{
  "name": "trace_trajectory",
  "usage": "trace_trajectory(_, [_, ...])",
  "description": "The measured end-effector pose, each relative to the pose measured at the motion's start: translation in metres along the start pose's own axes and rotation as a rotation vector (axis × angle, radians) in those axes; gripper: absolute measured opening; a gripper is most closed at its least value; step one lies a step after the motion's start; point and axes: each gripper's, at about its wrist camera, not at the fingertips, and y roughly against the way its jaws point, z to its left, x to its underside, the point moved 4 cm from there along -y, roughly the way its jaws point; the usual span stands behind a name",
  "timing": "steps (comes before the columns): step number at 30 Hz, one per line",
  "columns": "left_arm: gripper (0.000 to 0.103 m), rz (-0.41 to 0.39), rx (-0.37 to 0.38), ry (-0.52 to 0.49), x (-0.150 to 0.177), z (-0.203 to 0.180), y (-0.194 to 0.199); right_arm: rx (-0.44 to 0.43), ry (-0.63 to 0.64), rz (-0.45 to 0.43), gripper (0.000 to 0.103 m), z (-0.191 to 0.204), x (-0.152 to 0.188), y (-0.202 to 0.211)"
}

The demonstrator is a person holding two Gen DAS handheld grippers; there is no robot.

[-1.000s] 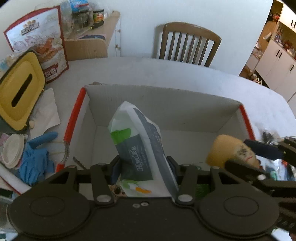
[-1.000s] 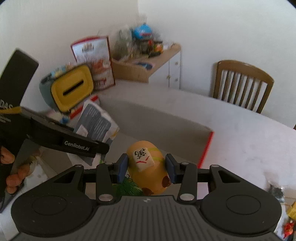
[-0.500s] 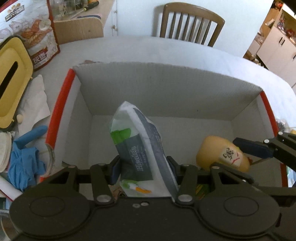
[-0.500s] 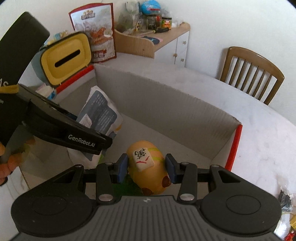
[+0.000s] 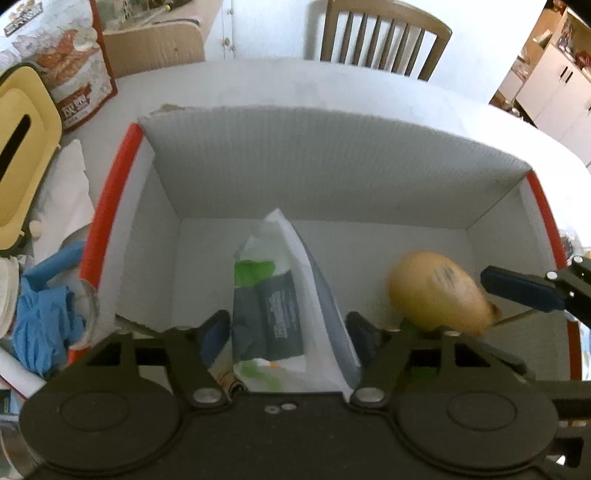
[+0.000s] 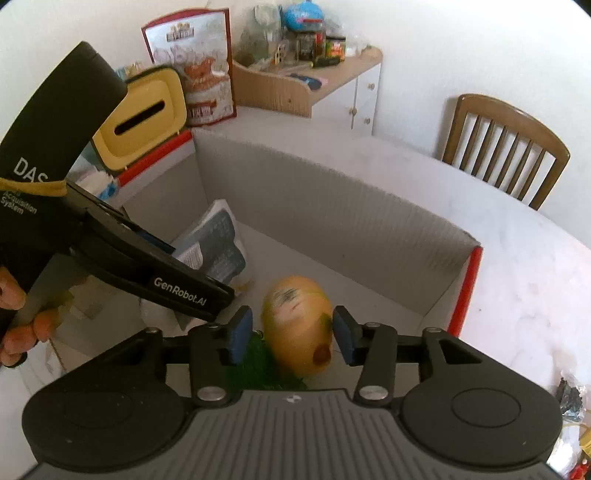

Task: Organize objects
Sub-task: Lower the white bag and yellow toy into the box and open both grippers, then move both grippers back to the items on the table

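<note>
The left gripper is clamping an upright packet; the right gripper, fingers apart, is flanking a blurred yellow toy inside the box.

A bright dining room with plain white walls.

A wooden slat-back chair stands at the far side of a pale table. A low white cabinet with a cluttered wooden top sits against the wall; white cupboards show through a doorway.

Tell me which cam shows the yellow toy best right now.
Right wrist: the yellow toy sits centred between the open right claw, blurred but unobstructed. Left wrist shows the toy off to the right, blurred, its lower edge cut by claw linkage.
</note>
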Motion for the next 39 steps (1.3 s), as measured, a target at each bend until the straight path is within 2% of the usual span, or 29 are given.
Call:
trace_trajectory(1, [0.077, -0.006, 0.004, 0.002, 0.001, 0.001, 0.002, -0.002, -0.002, -0.009, 0.055, 0.0, 0.0, 0.003])
trace_trajectory(8, [0.08, -0.054, 0.008, 0.009, 0.006, -0.004, 0.027, -0.02, -0.022, -0.05, 0.057, -0.004, 0.004, 0.03])
trace_trajectory(11, [0.081, -0.085, 0.008, 0.013, 0.009, -0.009, 0.036, -0.033, -0.036, -0.083, 0.063, -0.007, 0.007, 0.047])
trace_trajectory(16, [0.081, -0.136, 0.014, 0.022, 0.012, -0.015, 0.06, -0.051, -0.065, -0.137, 0.064, -0.016, 0.014, 0.08])
trace_trajectory(20, [0.082, -0.18, 0.025, -0.003, 0.019, -0.03, 0.081, -0.052, -0.094, -0.184, 0.07, -0.027, 0.024, 0.108])
trace_trajectory(23, [0.084, -0.218, 0.043, -0.02, 0.025, -0.045, 0.099, -0.05, -0.109, -0.214, 0.07, -0.036, 0.033, 0.131])
trace_trajectory(25, [0.086, -0.245, 0.059, -0.031, 0.028, -0.055, 0.11, -0.043, -0.12, -0.234, 0.072, -0.045, 0.042, 0.148])
trace_trajectory(27, [0.09, -0.267, 0.072, -0.045, 0.032, -0.066, 0.119, -0.03, -0.135, -0.256, 0.078, -0.054, 0.051, 0.164])
trace_trajectory(32, [0.098, -0.313, 0.09, -0.089, 0.042, -0.096, 0.137, 0.008, -0.196, -0.291, 0.08, -0.082, 0.075, 0.199])
trace_trajectory(39, [0.102, -0.324, 0.14, -0.125, 0.055, -0.141, 0.141, 0.09, -0.224, -0.303, 0.084, -0.116, 0.115, 0.23])
